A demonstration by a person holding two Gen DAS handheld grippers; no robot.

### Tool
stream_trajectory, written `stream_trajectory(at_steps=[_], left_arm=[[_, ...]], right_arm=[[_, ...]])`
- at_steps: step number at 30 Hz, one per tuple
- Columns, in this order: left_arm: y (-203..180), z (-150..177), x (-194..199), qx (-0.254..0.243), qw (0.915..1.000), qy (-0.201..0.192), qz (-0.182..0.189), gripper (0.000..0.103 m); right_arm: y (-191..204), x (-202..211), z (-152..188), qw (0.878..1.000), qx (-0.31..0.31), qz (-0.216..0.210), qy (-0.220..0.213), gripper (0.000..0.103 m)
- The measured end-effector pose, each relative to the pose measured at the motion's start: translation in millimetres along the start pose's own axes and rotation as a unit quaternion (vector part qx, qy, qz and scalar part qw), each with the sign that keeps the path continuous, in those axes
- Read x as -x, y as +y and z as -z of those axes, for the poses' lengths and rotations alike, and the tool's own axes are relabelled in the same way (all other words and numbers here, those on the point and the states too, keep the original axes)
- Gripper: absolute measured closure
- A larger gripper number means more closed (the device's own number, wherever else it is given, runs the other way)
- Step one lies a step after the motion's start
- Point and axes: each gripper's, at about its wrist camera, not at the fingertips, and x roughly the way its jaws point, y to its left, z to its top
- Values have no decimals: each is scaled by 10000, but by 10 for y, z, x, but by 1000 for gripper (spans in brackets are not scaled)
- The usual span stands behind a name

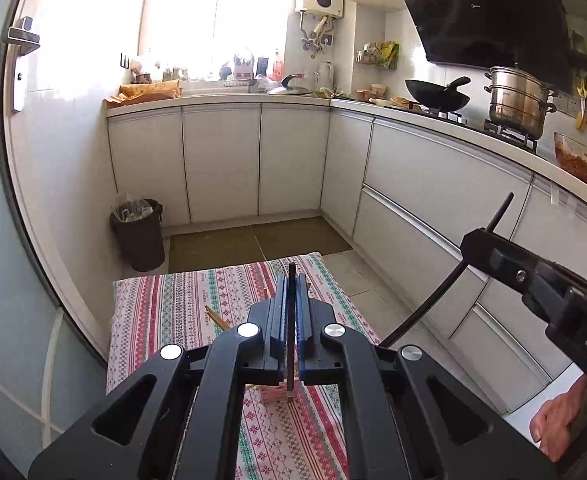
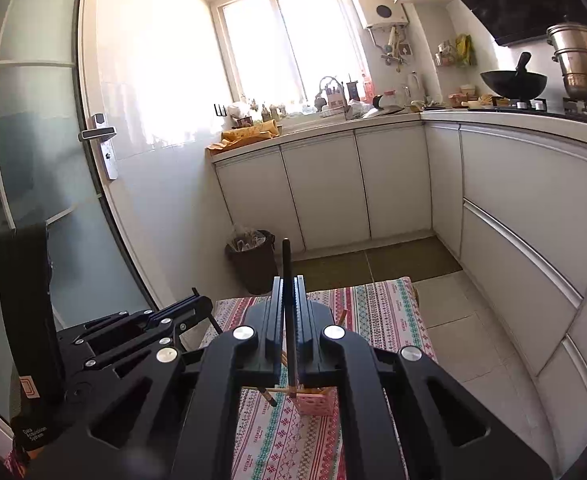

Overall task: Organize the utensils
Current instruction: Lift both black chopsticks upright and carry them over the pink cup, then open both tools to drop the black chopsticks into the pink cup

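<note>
My left gripper [image 1: 291, 280] is shut on a dark chopstick [image 1: 291, 332] that stands upright between its fingers, its lower end above a pink holder [image 1: 273, 394] on the patterned cloth [image 1: 165, 312]. My right gripper [image 2: 289, 282] is shut on another dark chopstick [image 2: 288, 304], upright, its lower end at the pink holder [image 2: 313, 404]. Chopsticks lie on the cloth by the holder: one [image 2: 267, 396] in the right wrist view, wooden ones [image 1: 215, 318] in the left. The right gripper [image 1: 533, 276] shows in the left wrist view; the left gripper [image 2: 133, 328] shows in the right wrist view.
The cloth covers a low table [image 2: 381, 312] on a kitchen floor. White cabinets [image 1: 221, 160] line the back and right. A dark bin [image 1: 139, 234] stands by the left wall. A wok [image 1: 437, 94] and a steel pot [image 1: 519, 100] sit on the stove.
</note>
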Motion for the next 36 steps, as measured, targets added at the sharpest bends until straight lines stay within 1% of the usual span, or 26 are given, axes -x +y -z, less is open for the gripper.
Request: stream_trajectory(at_steps=[5, 9, 11, 12, 13, 14, 15, 16, 17, 18, 22, 23, 24, 26, 30, 33, 36], left_arm=[[76, -37, -317, 97, 9999, 21, -134, 100], [140, -3, -676, 221, 9993, 143, -283, 100], [169, 59, -873, 290, 9987, 263, -341, 100], [187, 101, -965, 358, 9982, 329, -345, 98], [189, 147, -1066, 344, 9974, 424, -466, 98], [190, 191, -1143, 323, 9969, 509, -513, 96], [198, 239, -1199, 366, 9967, 582, -441, 90], [228, 276, -1213, 442, 9965, 625, -345, 87], [261, 299, -1180, 505, 9964, 595, -343, 83], [304, 294, -1107, 557, 9966, 478, -366, 83], [458, 150, -585, 733, 9960, -180, -479, 82], [501, 113, -467, 779, 9950, -315, -541, 77], [554, 91, -349, 848, 9935, -461, -609, 70], [669, 61, -173, 1012, 9905, -668, -648, 67], [858, 69, 11, 1152, 9868, -813, -793, 66], [956, 125, 26, 1177, 9858, -797, -889, 66], [1061, 218, -15, 1269, 9851, -700, -926, 66]], right_arm=[[-72, -181, 48, 10000, -16, 15, 79, 98], [-135, -310, 88, 9999, -49, 35, 133, 98], [-155, -388, 100, 9998, -58, 40, 162, 98], [-160, -428, 114, 9998, -62, 37, 182, 98], [-170, -467, 126, 9998, -65, 43, 202, 98], [-180, -508, 140, 9997, -81, 37, 221, 98], [-188, -550, 151, 9997, -97, 22, 243, 98], [-194, -589, 165, 9996, -99, 21, 266, 98], [-195, -628, 176, 9996, -103, 22, 278, 98], [-197, -664, 188, 9995, -107, 16, 283, 98], [-166, -826, 223, 9994, -99, 28, 320, 98], [-161, -868, 234, 9994, -94, 35, 331, 98], [-151, -911, 245, 9994, -86, 50, 332, 98], [-127, -1004, 276, 9994, -64, 61, 327, 98], [-82, -1227, 383, 9990, -53, 83, 430, 98], [-63, -1361, 468, 9988, -39, 116, 477, 98], [-50, -1500, 558, 9982, -34, 161, 569, 98]])
